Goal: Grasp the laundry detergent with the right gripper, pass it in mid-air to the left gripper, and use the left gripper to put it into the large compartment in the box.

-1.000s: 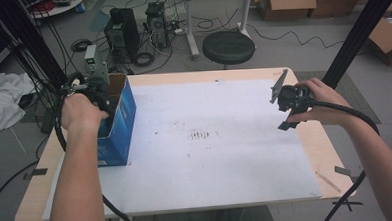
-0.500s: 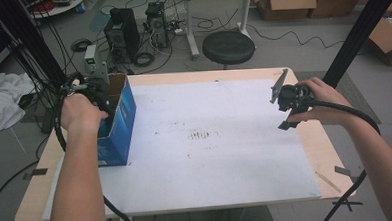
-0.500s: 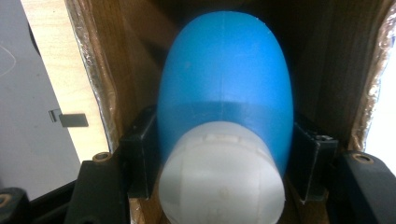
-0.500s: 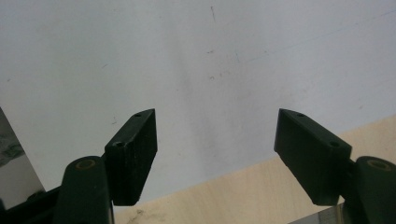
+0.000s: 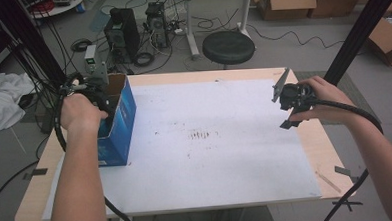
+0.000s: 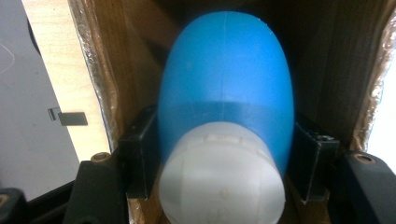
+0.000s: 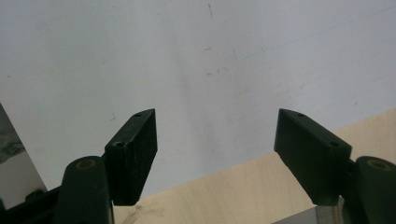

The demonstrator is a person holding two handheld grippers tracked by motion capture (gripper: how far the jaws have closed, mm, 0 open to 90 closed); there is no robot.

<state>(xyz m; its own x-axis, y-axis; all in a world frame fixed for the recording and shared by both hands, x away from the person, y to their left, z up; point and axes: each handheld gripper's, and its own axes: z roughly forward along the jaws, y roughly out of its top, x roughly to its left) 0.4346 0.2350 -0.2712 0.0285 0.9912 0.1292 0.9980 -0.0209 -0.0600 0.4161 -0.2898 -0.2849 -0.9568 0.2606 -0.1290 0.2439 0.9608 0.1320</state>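
Left gripper [image 6: 224,154] down in the blue box [image 5: 118,125], hand hides it from above; clamped on blue bottle [image 6: 225,88]. Right gripper [image 7: 215,158] jaws apart, nothing held, over white sheet [image 5: 211,155].

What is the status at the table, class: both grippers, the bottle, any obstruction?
Left gripper shut on blue bottle, inside the blue cardboard box. Right gripper open, holding nothing, above the white table sheet. Box walls close around the bottle.
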